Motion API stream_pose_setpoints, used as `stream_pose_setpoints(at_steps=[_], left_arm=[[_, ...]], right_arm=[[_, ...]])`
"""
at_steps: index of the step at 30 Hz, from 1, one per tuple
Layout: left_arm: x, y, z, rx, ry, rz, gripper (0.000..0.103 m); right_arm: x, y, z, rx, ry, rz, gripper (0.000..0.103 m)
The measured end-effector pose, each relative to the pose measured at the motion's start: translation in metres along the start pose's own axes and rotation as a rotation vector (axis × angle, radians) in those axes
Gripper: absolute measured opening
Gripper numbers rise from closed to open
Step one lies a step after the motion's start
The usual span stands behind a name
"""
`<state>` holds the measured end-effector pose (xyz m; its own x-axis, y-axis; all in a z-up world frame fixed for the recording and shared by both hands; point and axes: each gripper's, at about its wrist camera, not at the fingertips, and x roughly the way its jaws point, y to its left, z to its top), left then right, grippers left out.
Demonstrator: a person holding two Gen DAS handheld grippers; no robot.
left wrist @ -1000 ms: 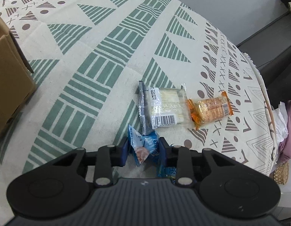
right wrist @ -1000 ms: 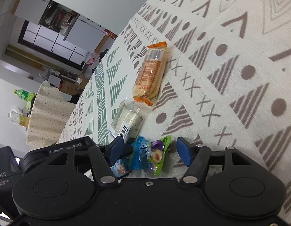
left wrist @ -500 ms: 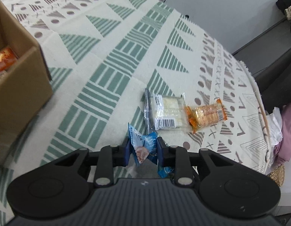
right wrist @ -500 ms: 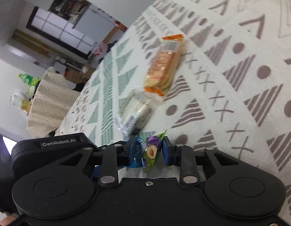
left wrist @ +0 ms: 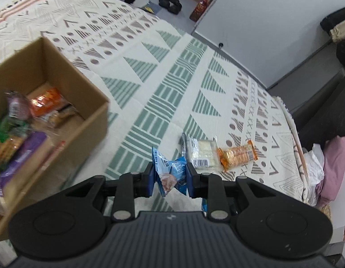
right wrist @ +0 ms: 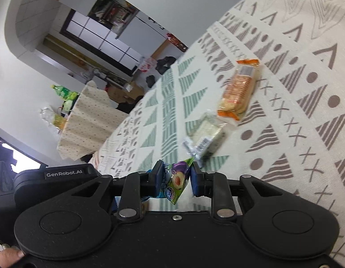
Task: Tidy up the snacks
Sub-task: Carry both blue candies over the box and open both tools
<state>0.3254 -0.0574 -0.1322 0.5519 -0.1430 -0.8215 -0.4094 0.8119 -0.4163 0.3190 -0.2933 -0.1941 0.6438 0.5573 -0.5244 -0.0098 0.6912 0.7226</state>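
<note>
currently: both grippers held one packet each above the cloth

the left gripper (left wrist: 170,176) had its two blue pads pressed against a crumpled blue snack packet (left wrist: 170,174), which was pinched between them and lifted clear of the patterned tablecloth (left wrist: 150,71). the right gripper (right wrist: 175,177) was likewise closed narrowly on a green and purple plum packet (right wrist: 178,182), held between its pads with its lower corner hanging below them.

two snacks lay on the cloth beyond the left gripper. a clear-wrapped white sandwich pack (left wrist: 200,154) sat just beside an orange cracker pack (left wrist: 237,155), the two wrappers touching or overlapping at their edges. the right wrist view showed the same pair, blurred: the sandwich pack (right wrist: 206,134) nearer, the cracker pack (right wrist: 239,91) farther.

an open cardboard box (left wrist: 94,120) stood on the cloth to the left of the left gripper, well apart from the two loose packs. inside it were several packets, among them an orange one and purple and green ones; their labels were too blurred to read.

a fingertip (right wrist: 9,255) showed at the lower left edge of the right wrist view.
</note>
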Motion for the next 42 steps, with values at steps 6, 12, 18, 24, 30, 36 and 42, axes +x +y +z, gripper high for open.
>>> stream_pose_setpoints(at_steps=[6, 12, 18, 24, 30, 36, 42], left_arm=[[-0.033, 0.017, 0.010, -0.023, -0.051, -0.002, 0.027], [-0.059, 0.034, 0.017, -0.041, -0.089, -0.003, 0.027], [-0.081, 0.054, 0.025, -0.070, -0.121, 0.004, 0.027], [-0.096, 0.075, 0.032, -0.096, -0.146, 0.021, 0.027], [-0.101, 0.102, 0.038, -0.137, -0.153, 0.048, 0.027], [-0.101, 0.129, 0.045, -0.188, -0.155, 0.073, 0.027], [-0.096, 0.148, 0.051, -0.217, -0.146, 0.088, 0.028]], right_arm=[[-0.005, 0.017, -0.006, -0.011, -0.009, 0.041, 0.025], [-0.006, 0.038, -0.014, -0.040, -0.020, 0.062, 0.025], [-0.009, 0.059, -0.019, -0.079, -0.038, 0.077, 0.025], [-0.008, 0.076, -0.026, -0.099, -0.052, 0.085, 0.025], [0.002, 0.091, -0.036, -0.117, -0.045, 0.091, 0.025], [0.013, 0.104, -0.045, -0.136, -0.031, 0.108, 0.025], [0.031, 0.117, -0.057, -0.162, 0.005, 0.118, 0.025]])
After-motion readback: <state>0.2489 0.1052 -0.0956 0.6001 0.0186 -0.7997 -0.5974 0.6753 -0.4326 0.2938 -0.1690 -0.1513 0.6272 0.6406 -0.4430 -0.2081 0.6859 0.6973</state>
